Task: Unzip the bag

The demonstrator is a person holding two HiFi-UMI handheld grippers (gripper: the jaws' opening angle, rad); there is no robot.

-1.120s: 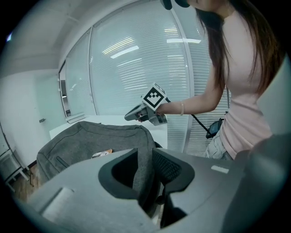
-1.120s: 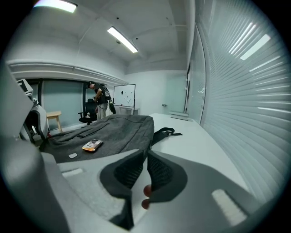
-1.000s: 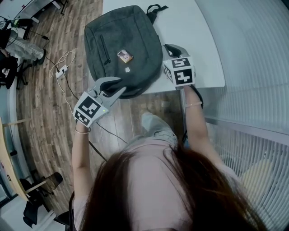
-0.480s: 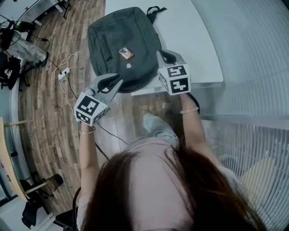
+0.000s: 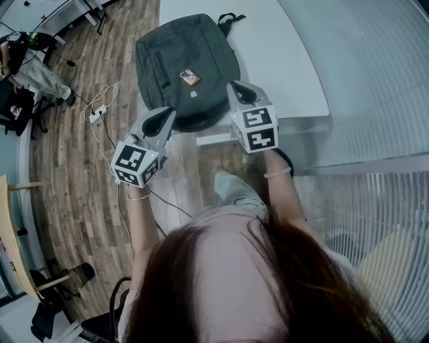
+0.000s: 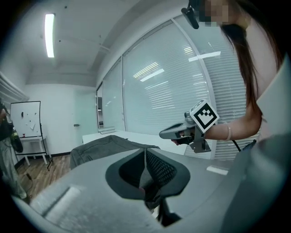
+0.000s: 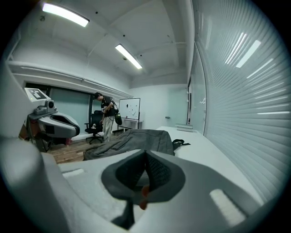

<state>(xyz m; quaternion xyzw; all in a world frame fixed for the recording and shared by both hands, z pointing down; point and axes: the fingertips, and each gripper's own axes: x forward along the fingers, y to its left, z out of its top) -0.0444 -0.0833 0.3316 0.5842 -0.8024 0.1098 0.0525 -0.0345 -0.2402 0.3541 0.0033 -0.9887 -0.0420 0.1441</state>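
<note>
While both claws hovered short of it, the grey bag [image 5: 188, 67] lay flat at the near left corner of the white worktop [image 5: 281, 60]. Its carry strap [image 5: 229, 17] pointed away from the person, and its left side appeared to reach past the worktop's edge. The left claw [image 5: 167, 115] sat just off the bag's near left corner. Its jaws had just been closing and now met, with nothing between them. The right claw [image 5: 236, 87], at the near right corner, was likewise pressed together and empty.

The bag looked soft, slack and fairly light, so it would probably bunch and slide if a zip were tugged alone. One claw would likely need to pin the fabric beside the zip track while the other pinched the slider's small tab. No tab could be made out from here, only a pocket zip [image 5: 161, 67] down the front panel.

A second earlier, the left claw had been spread wide with its tips over the bag's near edge. The right claw had stood farther to the right, clear of the bag. The bag itself had not shifted on the worktop.
</note>
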